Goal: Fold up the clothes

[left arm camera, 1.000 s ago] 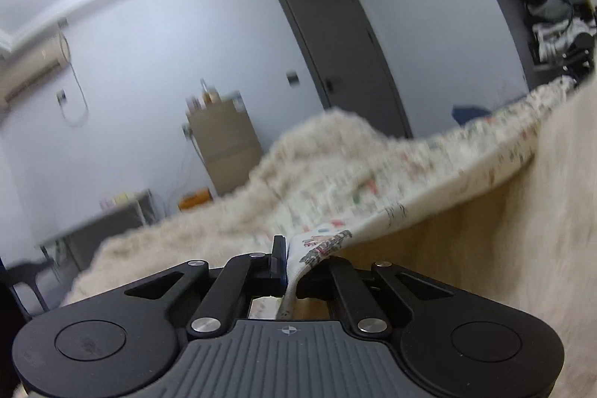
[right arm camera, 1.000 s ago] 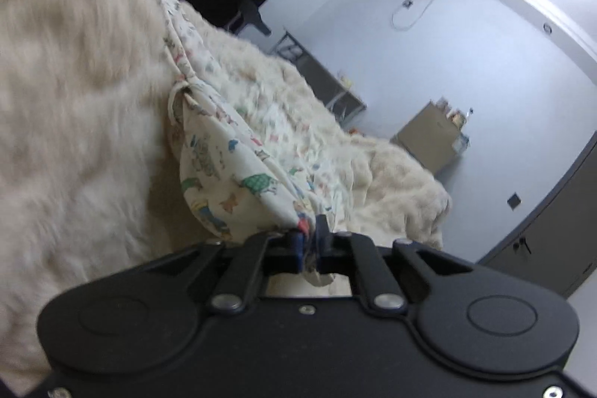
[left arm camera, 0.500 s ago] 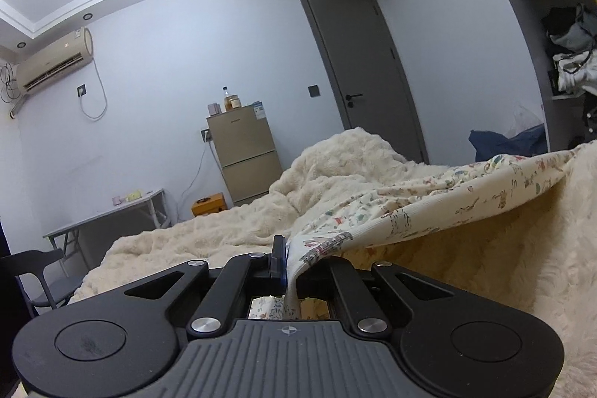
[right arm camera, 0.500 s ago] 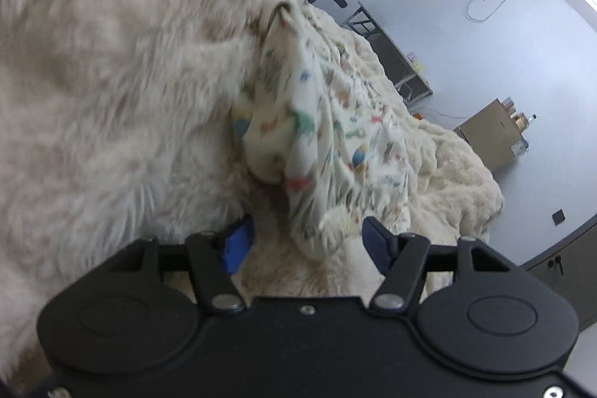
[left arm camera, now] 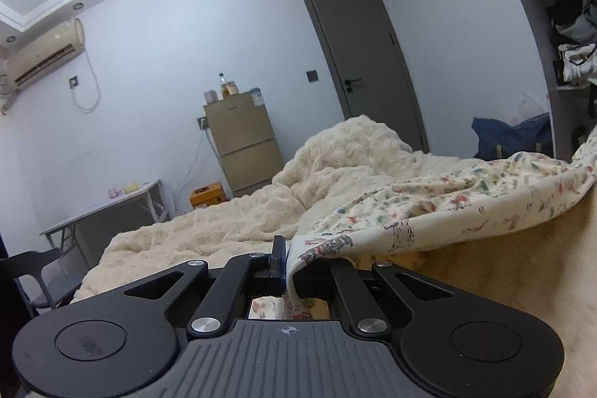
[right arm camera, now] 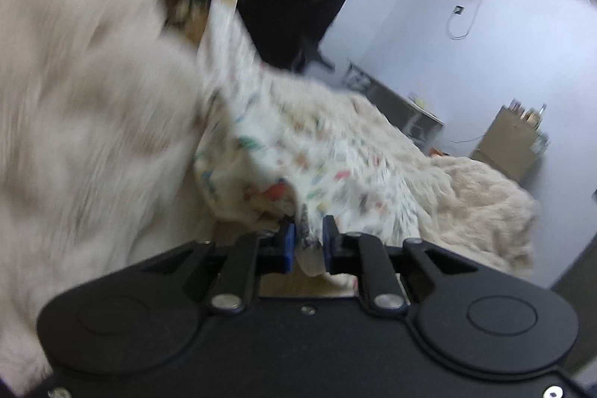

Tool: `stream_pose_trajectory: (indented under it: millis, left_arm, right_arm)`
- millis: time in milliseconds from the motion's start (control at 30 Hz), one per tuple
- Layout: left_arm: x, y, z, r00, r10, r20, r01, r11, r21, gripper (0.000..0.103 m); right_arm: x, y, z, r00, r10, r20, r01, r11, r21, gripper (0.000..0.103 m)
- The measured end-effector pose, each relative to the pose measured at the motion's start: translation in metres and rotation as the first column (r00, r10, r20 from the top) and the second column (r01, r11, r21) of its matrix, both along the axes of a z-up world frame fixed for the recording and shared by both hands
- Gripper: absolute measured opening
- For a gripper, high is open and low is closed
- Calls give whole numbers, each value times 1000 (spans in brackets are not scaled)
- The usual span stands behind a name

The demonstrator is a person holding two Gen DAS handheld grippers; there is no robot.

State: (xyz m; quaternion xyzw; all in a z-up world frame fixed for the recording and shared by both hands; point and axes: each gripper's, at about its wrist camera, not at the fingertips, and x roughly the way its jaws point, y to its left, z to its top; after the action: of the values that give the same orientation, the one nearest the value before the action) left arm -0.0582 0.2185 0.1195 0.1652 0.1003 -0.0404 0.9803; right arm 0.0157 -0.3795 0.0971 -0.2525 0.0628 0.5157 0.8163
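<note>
A cream garment with small colourful prints lies stretched over a fluffy cream blanket on a bed. My left gripper is shut on one edge of the garment, which runs from it to the right. In the blurred right wrist view the same garment spreads ahead of my right gripper. Its jaws stand nearly closed with a fold of the garment between the blue pads.
The blanket covers the whole bed. Beyond it stand a small beige fridge, a grey table, a dark chair, a grey door and shelves at the right.
My right gripper let go of the garment half a second ago, standing wide open, and has now closed on a fold of it again. My left gripper kept its hold; its view levelled.
</note>
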Motion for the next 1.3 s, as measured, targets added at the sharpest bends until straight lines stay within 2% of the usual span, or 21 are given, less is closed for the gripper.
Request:
stream_pose_trajectory:
  millis: [100,167,200,233,300,400,433,500,567,667,733,800,867,900,933,1033,1100,1133,1200,1300]
  left_arm:
    - [40,8,27,1000,1,-30,-1,1000,-15,1]
    - [72,14,49,998,1,-57,-3,999,-35,1]
    - [100,20,61,995,-5,-99,-2,998,-65,1]
    - [119,21,67,992,2,-122,-10,998,-67,1]
    - [159,19,73,986,18,-168,-27,998,-50,1]
    - [227,2,67,965,51,-258,-49,999,13,1]
    - [239,0,65,960,53,-275,-48,999,25,1]
    - [276,-10,50,938,73,-340,-58,997,55,1]
    - [296,-15,38,925,93,-368,-77,995,56,1]
    - [322,-17,19,907,120,-404,-118,993,29,1]
    - [331,-21,4,886,147,-439,-142,989,44,2]
    - [337,-25,-17,860,171,-480,-145,985,91,2]
    - [337,-25,-28,854,175,-489,-134,984,118,1]
    - [334,-20,-31,860,169,-482,-137,985,102,1]
    - [331,-14,-33,865,163,-474,-140,987,84,1]
    - [327,-4,-29,884,152,-441,-147,988,46,1]
    - [324,1,-23,901,136,-412,-137,990,26,1]
    - [323,2,-21,905,130,-404,-133,991,19,1]
    - [322,7,-9,923,86,-375,-94,996,-2,0]
    - [326,18,13,942,37,-334,-58,997,-51,1]
  right_arm:
    - [58,-11,25,989,-25,-145,47,988,150,11]
    - [98,-14,28,968,-50,-245,106,970,220,11]
    - [118,-15,30,954,-60,-294,137,958,251,11]
    - [138,-16,32,937,-67,-344,171,944,281,10]
    - [190,-15,17,861,-126,-493,300,908,292,10]
    - [227,-10,-10,784,-188,-592,399,883,248,10]
    - [232,-9,-14,771,-196,-606,412,879,241,10]
    - [249,-13,-35,697,-214,-684,487,842,233,10]
    - [250,-20,-47,682,-225,-696,520,818,245,9]
    - [241,-30,-64,642,-260,-721,572,788,225,9]
    - [245,-21,-72,642,-319,-697,573,804,160,9]
    - [244,-1,-76,650,-453,-610,589,808,27,15]
    - [238,12,-68,686,-506,-524,590,807,-6,22]
    - [232,17,-58,717,-505,-481,580,814,11,33]
    - [229,25,-46,748,-491,-446,564,825,37,44]
    - [224,51,-17,825,-422,-375,483,872,80,58]
    - [233,83,-2,865,-341,-368,393,917,74,70]
    - [237,99,6,882,-298,-365,346,936,71,71]
    - [258,149,18,900,-186,-394,230,971,66,72]
    - [290,209,26,896,-74,-438,115,991,67,73]
